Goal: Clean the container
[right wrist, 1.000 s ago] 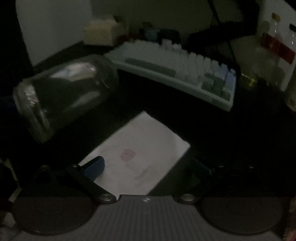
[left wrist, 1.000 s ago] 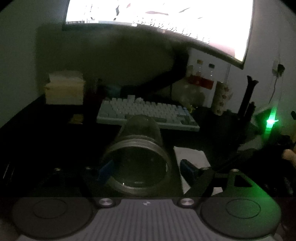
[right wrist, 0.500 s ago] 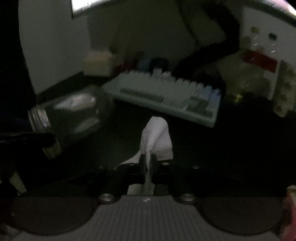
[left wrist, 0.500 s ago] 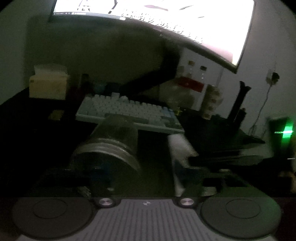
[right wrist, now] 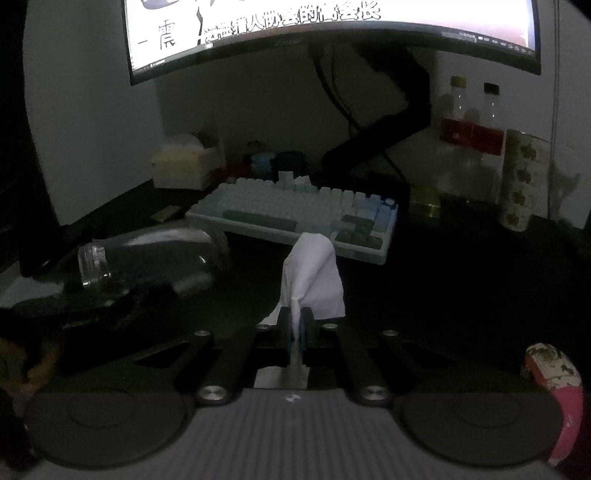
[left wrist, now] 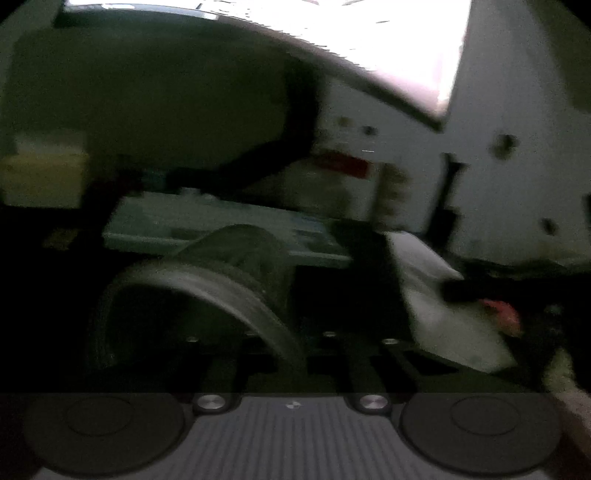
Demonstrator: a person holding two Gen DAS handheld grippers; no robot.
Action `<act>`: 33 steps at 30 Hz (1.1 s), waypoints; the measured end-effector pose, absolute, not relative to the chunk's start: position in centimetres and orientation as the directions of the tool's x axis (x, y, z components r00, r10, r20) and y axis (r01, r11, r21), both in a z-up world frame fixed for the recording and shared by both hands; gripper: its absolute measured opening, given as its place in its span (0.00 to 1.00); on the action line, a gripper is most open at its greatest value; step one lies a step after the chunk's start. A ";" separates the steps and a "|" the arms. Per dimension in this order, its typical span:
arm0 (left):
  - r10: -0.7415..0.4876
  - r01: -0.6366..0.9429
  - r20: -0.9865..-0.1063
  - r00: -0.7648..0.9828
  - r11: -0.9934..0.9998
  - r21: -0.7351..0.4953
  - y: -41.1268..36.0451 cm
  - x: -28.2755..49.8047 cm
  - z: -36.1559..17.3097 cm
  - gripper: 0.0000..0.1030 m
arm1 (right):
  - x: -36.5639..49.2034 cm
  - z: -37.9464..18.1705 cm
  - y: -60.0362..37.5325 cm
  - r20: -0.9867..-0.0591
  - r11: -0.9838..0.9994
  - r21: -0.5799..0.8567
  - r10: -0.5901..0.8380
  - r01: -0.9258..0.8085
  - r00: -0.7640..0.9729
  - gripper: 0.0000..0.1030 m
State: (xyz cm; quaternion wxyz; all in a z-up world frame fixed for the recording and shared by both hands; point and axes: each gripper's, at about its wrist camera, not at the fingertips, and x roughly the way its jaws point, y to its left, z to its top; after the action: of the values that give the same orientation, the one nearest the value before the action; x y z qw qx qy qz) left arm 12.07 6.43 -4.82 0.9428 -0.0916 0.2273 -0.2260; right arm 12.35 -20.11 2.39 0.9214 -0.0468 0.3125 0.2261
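My right claw (right wrist: 295,328) points slightly down, clamped on the white cloth (right wrist: 314,277); my left claw (left wrist: 291,354) is pinched on the glass jar's (left wrist: 207,295) rim, jar tilted over the bench (right wrist: 461,288); keyboard (right wrist: 295,210) beyond.

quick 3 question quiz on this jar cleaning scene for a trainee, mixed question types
1. True or false: the right gripper is shut on the white tissue.
2. The glass jar is: A upright, B on its side, C upside down.
3. What sits on the desk behind the tissue, below the monitor?

Key: 1 true. 2 B. 3 the keyboard.
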 end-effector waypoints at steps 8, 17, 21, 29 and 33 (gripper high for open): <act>-0.615 0.571 -0.394 0.683 0.786 -0.236 7.5 8.9 -5.5 0.10 | 10.3 4.3 -16.7 -0.506 0.824 0.172 0.544 -0.540 0.669 0.06; -0.598 0.543 -0.346 0.723 0.802 -0.251 7.6 7.4 -7.2 0.69 | 12.5 2.7 -9.0 -0.527 0.783 0.040 0.544 -0.621 0.653 0.07; -0.594 0.532 -0.311 0.742 0.804 -0.266 8.2 7.2 -7.6 0.79 | 13.0 2.0 -8.7 -0.522 0.783 0.010 0.535 -0.622 0.664 0.07; -0.609 0.521 -0.294 0.737 0.788 -0.328 9.1 7.1 -7.2 0.87 | 16.7 0.8 -9.9 -0.559 0.868 -0.092 0.360 -0.487 0.747 0.08; -0.611 0.523 -0.293 0.736 0.787 -0.327 8.6 7.0 -7.3 0.96 | 15.2 0.3 -9.1 -0.507 0.904 -0.090 0.319 -0.417 0.801 0.08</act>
State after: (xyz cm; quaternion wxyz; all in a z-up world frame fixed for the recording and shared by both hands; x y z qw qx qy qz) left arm 7.02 8.63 -7.26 0.9249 -0.1119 0.1953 -0.3065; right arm 15.20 -9.11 0.27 0.9438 -0.0991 0.2480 0.1948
